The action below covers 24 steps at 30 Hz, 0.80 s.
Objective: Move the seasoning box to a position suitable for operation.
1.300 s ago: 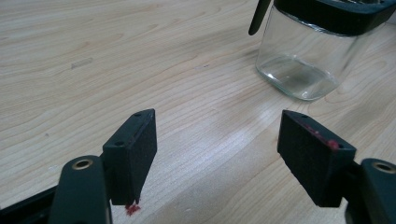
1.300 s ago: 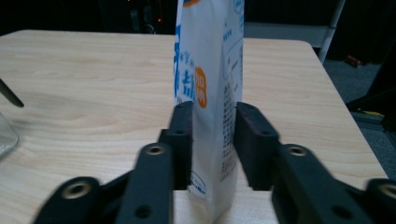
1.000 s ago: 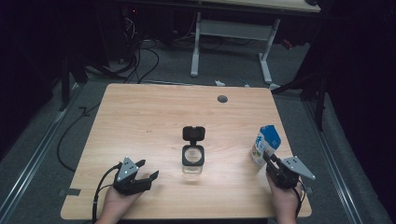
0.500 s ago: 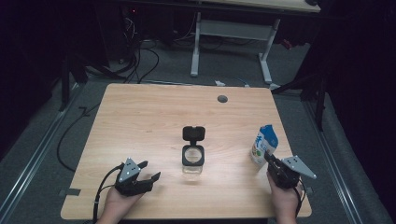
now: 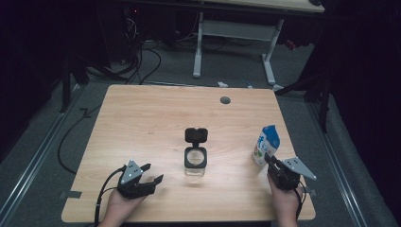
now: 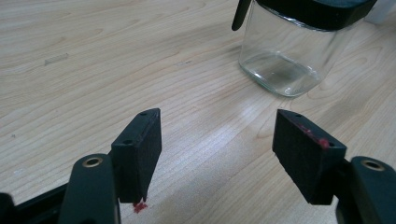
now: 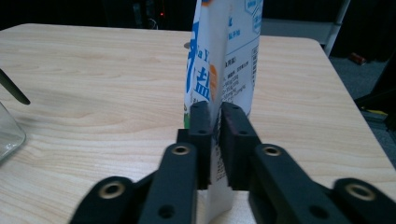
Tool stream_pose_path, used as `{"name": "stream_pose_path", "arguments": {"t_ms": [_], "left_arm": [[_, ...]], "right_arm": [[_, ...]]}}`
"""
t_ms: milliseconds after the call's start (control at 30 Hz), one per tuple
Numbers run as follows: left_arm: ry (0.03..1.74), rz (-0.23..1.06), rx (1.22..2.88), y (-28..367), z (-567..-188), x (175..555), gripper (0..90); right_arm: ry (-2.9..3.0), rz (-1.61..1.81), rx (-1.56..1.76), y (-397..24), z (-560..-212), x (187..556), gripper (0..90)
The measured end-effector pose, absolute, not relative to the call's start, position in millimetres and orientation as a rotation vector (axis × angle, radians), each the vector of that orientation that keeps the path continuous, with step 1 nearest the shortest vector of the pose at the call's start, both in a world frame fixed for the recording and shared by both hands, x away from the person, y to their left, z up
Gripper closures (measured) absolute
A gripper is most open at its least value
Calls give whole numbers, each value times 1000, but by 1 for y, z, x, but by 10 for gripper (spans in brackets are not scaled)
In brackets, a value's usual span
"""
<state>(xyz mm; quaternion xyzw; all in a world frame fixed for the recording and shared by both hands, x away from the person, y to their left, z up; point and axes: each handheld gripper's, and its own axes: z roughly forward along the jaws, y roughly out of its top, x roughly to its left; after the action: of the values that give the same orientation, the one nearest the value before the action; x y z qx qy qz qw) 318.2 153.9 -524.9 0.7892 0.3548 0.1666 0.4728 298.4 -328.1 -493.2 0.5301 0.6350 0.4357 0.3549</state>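
A clear glass jar with a black flip lid open at its back stands mid-table; its base also shows in the left gripper view. My left gripper rests open near the front left edge, jaws wide apart, with the jar ahead and to the right of it. A white and blue pouch stands upright at the right side. My right gripper is shut on the pouch's lower edge, both jaws pinching the thin bag.
A small round grey grommet sits in the wooden table near the far edge. A second desk's white legs and cables on the floor lie beyond the table. Bare wood lies between the jar and each gripper.
The pouch and the right gripper have shifted slightly to the left. The left gripper has barely moved.
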Motion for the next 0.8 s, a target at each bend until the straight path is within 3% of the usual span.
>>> {"name": "stream_pose_path", "arguments": {"t_ms": [233,400,500,800], "left_arm": [[858,409,1938,153,-525,317,335],[859,408,1937,153,-525,317,335],[858,408,1938,153,-525,317,335],[862,397,1936,153,-525,318,337]], "right_arm": [[1638,1127,1379,-329,-493,299,863],[1588,1142,1412,-328,-494,301,699],[1589,1148,1407,-326,-496,304,681],[1591,1132,1381,-326,-496,304,844]]}}
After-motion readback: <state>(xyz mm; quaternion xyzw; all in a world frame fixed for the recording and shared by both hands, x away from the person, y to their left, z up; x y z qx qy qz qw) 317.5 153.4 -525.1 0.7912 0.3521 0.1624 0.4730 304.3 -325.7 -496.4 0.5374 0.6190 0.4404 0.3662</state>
